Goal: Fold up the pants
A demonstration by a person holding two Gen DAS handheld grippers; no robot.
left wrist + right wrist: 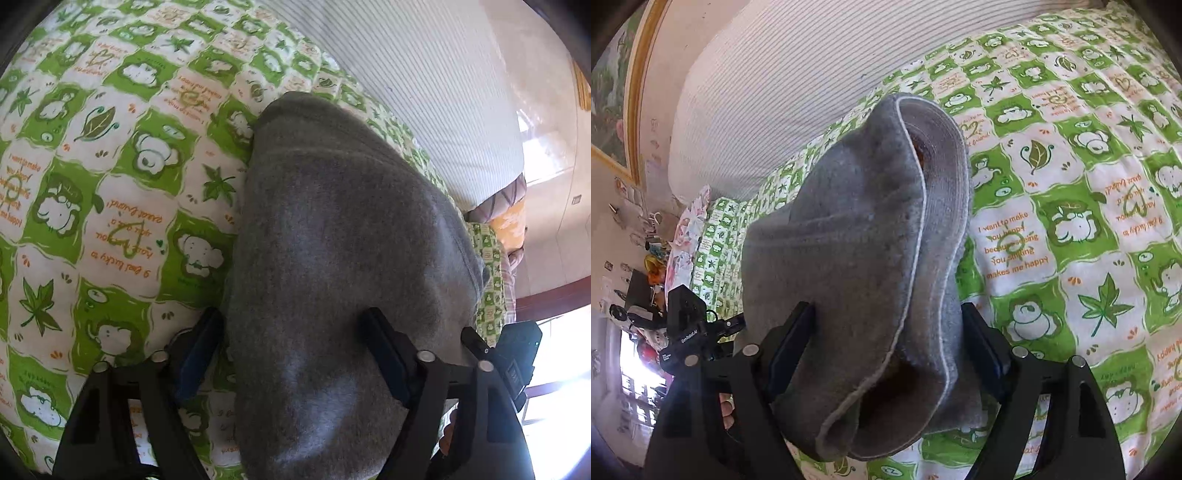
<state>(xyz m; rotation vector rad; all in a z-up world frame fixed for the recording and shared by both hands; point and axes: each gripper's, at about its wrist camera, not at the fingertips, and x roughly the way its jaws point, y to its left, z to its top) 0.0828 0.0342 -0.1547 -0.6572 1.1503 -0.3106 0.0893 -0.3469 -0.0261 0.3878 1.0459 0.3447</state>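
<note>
The grey fleece pants (332, 236) hang between both grippers over a green and white patterned bedsheet (110, 184). My left gripper (291, 347) has its fingers on either side of a thick fold of the pants and is shut on it. My right gripper (886, 339) is shut on the pants (857, 258) at the waistband end, where the pale hem and the open, brownish inside show. The cloth droops forward from each gripper toward the bed. The other gripper shows at the edge of each view: the right one (517, 354), the left one (687, 332).
A white striped pillow or bolster (424, 92) lies along the far side of the bed (794, 92). Floral bedding (690, 221) lies at the bed's end. A framed picture (613, 92) hangs on the wall, with a cluttered shelf (646, 266) and a bright window (561, 369) nearby.
</note>
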